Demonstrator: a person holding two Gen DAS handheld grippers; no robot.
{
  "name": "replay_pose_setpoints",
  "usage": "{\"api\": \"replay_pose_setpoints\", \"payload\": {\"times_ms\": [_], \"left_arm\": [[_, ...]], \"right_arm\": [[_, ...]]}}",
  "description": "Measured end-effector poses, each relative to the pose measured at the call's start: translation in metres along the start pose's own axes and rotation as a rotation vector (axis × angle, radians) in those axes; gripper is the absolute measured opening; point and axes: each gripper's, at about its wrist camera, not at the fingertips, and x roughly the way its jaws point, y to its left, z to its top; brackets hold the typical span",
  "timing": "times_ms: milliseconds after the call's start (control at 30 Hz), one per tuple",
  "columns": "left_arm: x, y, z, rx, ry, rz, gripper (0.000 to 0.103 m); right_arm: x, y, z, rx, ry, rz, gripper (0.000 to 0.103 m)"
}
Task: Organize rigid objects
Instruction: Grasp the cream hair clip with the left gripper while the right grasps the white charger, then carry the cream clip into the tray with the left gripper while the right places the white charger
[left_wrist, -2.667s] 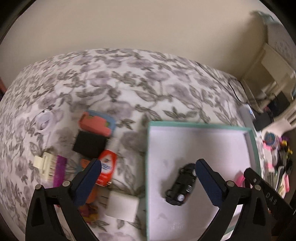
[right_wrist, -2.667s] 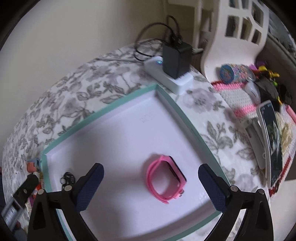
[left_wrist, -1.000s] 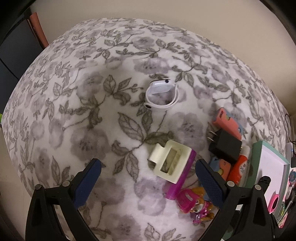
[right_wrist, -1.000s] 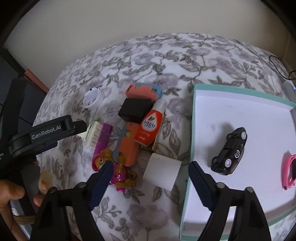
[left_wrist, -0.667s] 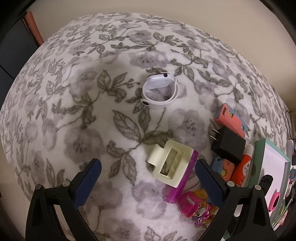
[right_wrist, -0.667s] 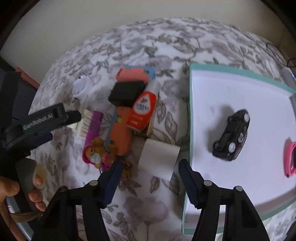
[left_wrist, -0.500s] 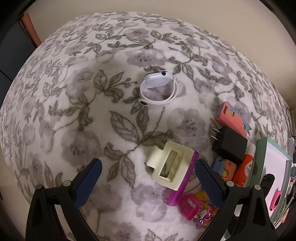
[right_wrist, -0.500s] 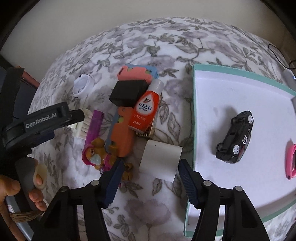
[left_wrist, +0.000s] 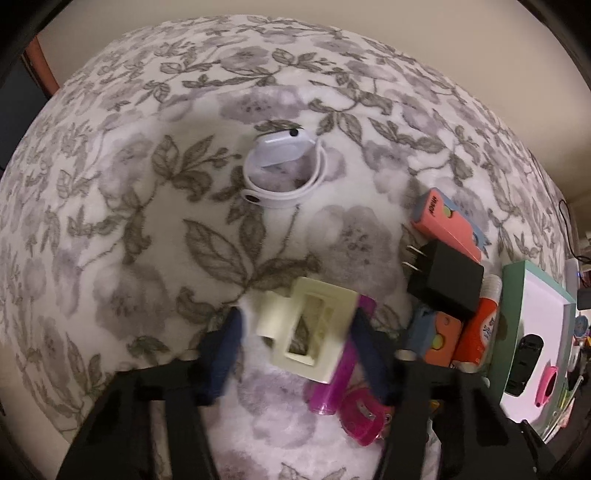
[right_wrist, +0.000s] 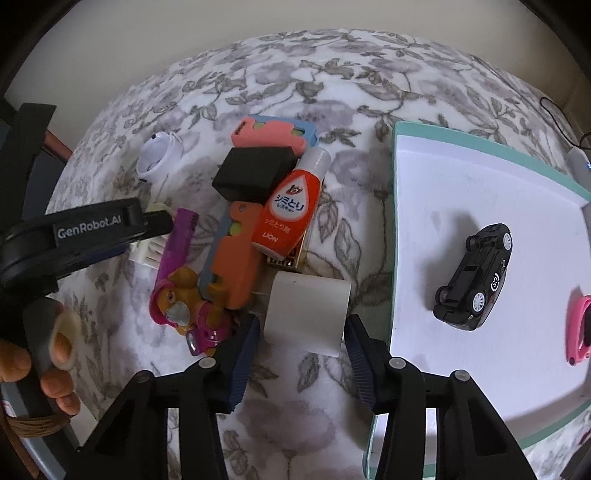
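Observation:
On the flowered bedspread, a cream plastic clip (left_wrist: 306, 332) lies on a purple comb (left_wrist: 343, 369). My left gripper (left_wrist: 299, 332) points down over the clip. Its jaws are closing around the clip, with a gap still showing on the left side. A white block (right_wrist: 306, 314) sits between the fingers of my right gripper (right_wrist: 303, 332), whose jaws are also closing and stand almost at its sides. A teal-rimmed white tray (right_wrist: 395, 221) holds a black toy car (right_wrist: 476, 277) and a pink watch (right_wrist: 580, 325).
A white watch (left_wrist: 284, 170), black charger (right_wrist: 255, 173), pink case (right_wrist: 273, 133), orange bottle (right_wrist: 291, 214), orange toy (right_wrist: 232, 266) and pink figure (right_wrist: 184, 306) crowd the space left of the tray. A person's hand (right_wrist: 55, 380) holds the left gripper. A wall stands behind the bed.
Both pairs of jaws have narrowed. The left gripper came down onto the cream clip, and the right fingers drew in beside the white block.

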Motion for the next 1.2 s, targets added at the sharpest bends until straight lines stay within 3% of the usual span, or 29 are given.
{"api": "replay_pose_setpoints", "payload": {"times_ms": [867, 1033, 1200], "left_arm": [[-0.001, 0.005, 0.003, -0.016, -0.038, -0.006, 0.05], [-0.022, 0.007, 0.008, -0.022, -0.091, -0.015, 0.05], [-0.059, 0.004, 0.013, -0.014, -0.183, -0.036, 0.05]], "right_arm": [[0.001, -0.002, -0.001, 0.023, -0.002, 0.014, 0.048], [-0.013, -0.007, 0.002, 0.043, -0.03, 0.033, 0.048], [-0.044, -0.017, 0.008, 0.086, -0.113, 0.062, 0.048]]}}
